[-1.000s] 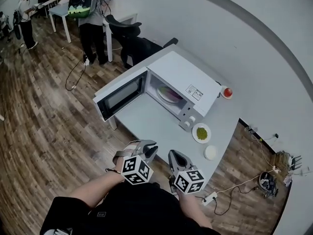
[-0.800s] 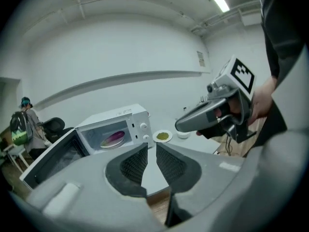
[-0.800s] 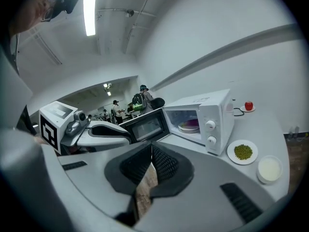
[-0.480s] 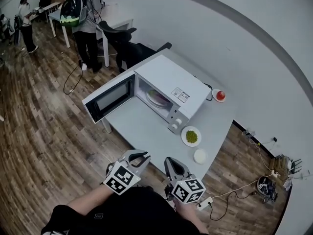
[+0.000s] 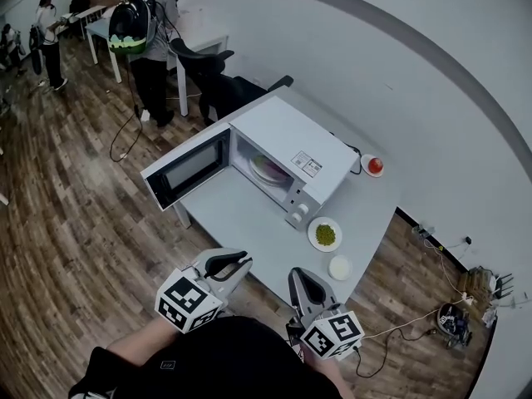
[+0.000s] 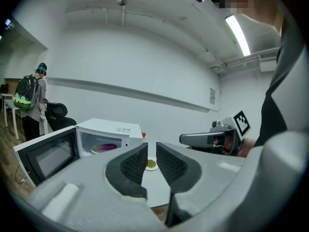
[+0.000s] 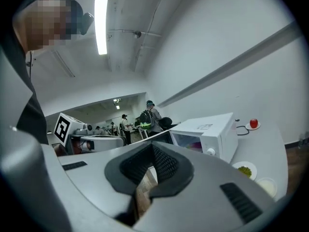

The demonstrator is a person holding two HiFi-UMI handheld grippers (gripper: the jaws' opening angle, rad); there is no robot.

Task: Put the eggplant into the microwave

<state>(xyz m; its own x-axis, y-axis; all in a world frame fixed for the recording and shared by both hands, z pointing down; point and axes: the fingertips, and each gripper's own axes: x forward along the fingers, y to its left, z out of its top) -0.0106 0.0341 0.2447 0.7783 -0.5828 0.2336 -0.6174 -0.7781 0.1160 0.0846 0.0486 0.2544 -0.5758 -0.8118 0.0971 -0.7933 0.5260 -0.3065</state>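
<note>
The white microwave stands on the grey table with its door swung open to the left. Inside, a plate carries something purple and pink; I cannot tell whether it is the eggplant. The same plate shows in the left gripper view. Both grippers hover off the table's near edge, in front of the person's chest. My left gripper has a narrow gap between its pads and nothing in it. My right gripper has its pads together at the tips and holds nothing.
Right of the microwave lie a white plate of green food, a small white bowl and a red item on a saucer. A person with a backpack stands by an office chair at far left. Cables and a power strip lie on the wooden floor.
Both grippers have come back from the table edge towards the person and lifted. The left one has rolled, its marker cube swinging out to the left. The jaws look unchanged.
</note>
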